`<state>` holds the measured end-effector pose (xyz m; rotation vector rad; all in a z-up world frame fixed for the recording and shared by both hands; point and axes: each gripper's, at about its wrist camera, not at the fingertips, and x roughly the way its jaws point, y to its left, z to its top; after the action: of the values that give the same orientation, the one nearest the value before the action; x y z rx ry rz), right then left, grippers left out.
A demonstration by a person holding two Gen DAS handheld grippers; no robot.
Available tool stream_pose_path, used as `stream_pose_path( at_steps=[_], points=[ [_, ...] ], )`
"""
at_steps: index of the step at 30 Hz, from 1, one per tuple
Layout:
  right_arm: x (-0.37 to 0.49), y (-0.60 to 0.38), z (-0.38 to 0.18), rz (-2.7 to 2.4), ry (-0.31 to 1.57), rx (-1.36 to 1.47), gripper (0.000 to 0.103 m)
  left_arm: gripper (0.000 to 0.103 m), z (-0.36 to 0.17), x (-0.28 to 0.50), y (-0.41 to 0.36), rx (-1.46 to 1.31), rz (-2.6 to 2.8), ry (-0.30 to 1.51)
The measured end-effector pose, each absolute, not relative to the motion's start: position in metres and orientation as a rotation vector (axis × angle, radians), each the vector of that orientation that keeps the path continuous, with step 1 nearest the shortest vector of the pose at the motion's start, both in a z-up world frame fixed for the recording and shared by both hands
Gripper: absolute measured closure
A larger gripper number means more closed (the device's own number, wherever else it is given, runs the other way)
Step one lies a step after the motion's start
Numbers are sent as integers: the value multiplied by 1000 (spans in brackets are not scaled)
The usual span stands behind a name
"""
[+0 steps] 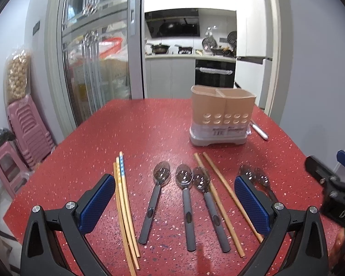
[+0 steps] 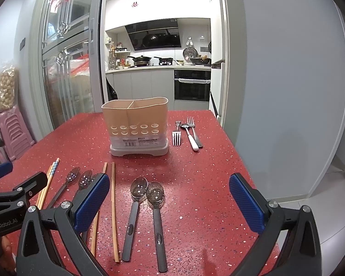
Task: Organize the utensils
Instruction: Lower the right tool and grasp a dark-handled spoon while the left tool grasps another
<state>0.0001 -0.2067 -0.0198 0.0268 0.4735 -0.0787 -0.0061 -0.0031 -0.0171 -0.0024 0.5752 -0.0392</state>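
The tan utensil holder (image 1: pixel 223 115) stands on the red table (image 1: pixel 126 126), at one o'clock of the spoons (image 1: pixel 184 195) and chopsticks (image 1: pixel 124 207). Only the right wrist view shows two forks (image 2: pixel 176 135) beside it. Left gripper (image 1: pixel 174 204) and right gripper (image 2: pixel 170 202) hover spread wide, empty.

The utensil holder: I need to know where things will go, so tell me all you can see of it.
The utensil holder is a tan, plastic-looking caddy seated upright in a pale grey base with a label. A divider splits its open top into two compartments, with nothing showing above the rim. Two rows of round holes pierce its front. It stands on the red table, apart from all cutlery.
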Motion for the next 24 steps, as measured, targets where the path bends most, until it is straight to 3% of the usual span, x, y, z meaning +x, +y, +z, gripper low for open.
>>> stream_pose_path(
  at_steps=[10,18,21,24],
  points=[
    [39,-237,-40,-59,689,79,0,0,-43,28,61,-105,59,752],
    [72,-241,-68,-18,885,90,0,0,-63,60,40,7,-32,842],
    [82,-239,-75,1,929,87,4,0,-67,76,34,23,-64,875],
    [91,-235,-81,19,977,73,9,8,-71,89,30,39,-94,908]
  ],
)
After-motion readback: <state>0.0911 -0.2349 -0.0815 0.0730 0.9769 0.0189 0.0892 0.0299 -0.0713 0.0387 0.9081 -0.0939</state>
